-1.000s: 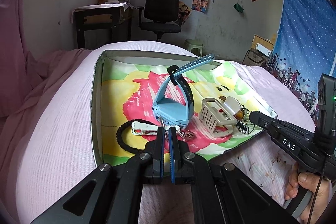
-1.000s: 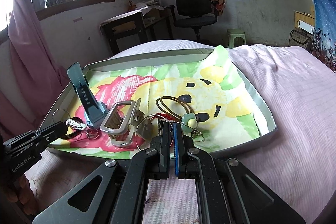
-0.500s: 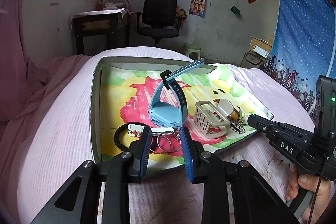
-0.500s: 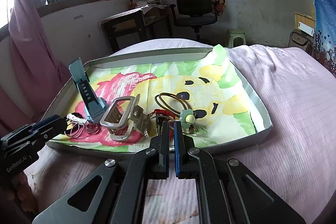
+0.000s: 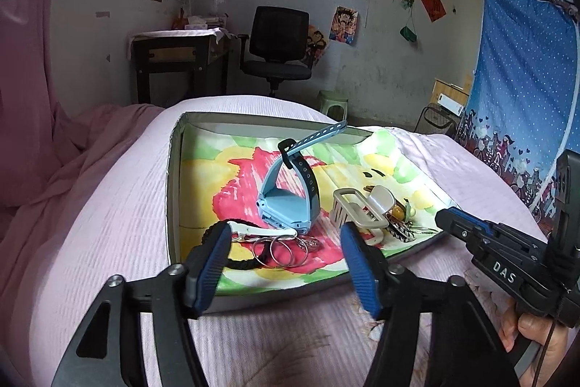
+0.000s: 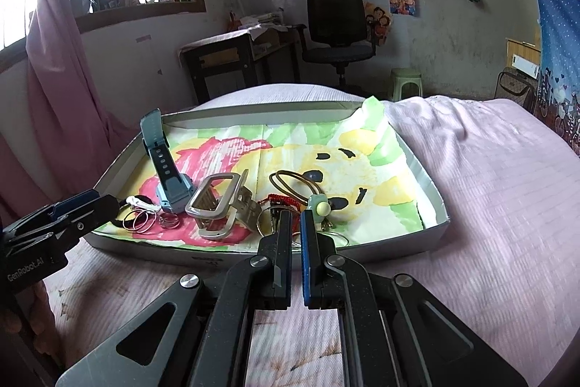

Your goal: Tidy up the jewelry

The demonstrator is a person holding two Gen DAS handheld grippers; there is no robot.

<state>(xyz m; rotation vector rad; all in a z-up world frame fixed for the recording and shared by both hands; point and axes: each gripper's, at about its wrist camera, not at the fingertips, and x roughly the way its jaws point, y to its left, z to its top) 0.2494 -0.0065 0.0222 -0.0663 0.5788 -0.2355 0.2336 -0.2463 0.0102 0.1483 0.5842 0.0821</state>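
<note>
The jewelry lies in the cardboard tray (image 5: 174,191) on the bed. The left tongs (image 5: 286,263) are opening, empty, around the metal rings (image 5: 279,247); the right tongs (image 6: 295,223), barely parted, are opening empty too. A fresh pick seems due next.

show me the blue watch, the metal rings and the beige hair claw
blue watch (image 5: 286,205), left wrist view, on its case
metal rings (image 5: 281,251), left wrist view, on the overlapping loops
beige hair claw (image 6: 214,202), right wrist view, on its frame

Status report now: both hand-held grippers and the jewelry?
Left hand-held gripper opening, empty. Right hand-held gripper opening slightly, empty. Rings, watch in tray. Nothing blocking.
</note>
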